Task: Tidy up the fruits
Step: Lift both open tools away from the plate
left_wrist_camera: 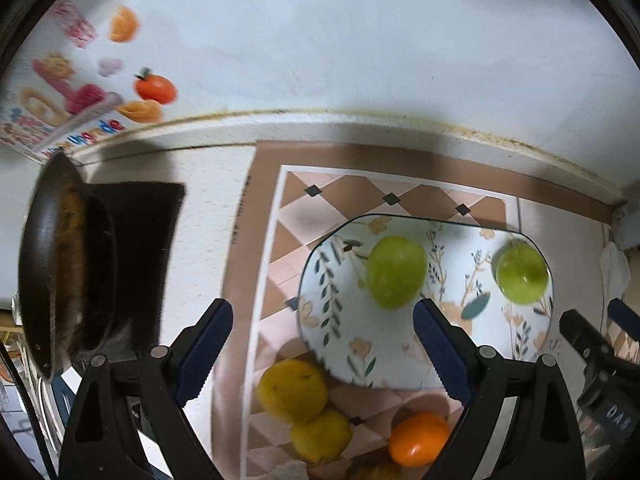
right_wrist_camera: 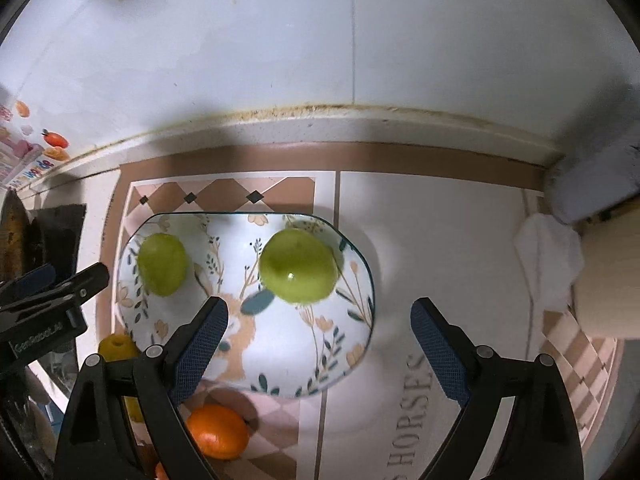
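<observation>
2 green fruits (left_wrist_camera: 396, 272) (right_wrist_camera: 298, 266) are seen lying apart in the plate (right_wrist_camera: 280, 360); both hand-held grippers, left (left_wrist_camera: 322, 354) and right (right_wrist_camera: 318, 354), are held released and empty above it

Glossy ceramic plate (right_wrist_camera: 352, 320), matt mat (right_wrist_camera: 420, 240)

Black left gripper (left_wrist_camera: 323, 320) and right gripper (right_wrist_camera: 319, 320), blue-padded jaws, silver screws.

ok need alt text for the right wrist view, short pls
Two round green fruits sit in a white floral-patterned ceramic plate on a pink and brown checked mat, seen from above between the open fingers of the right tool. A round orange fruit lies on the mat in front of the plate, and the left tool enters at the left edge.
</observation>
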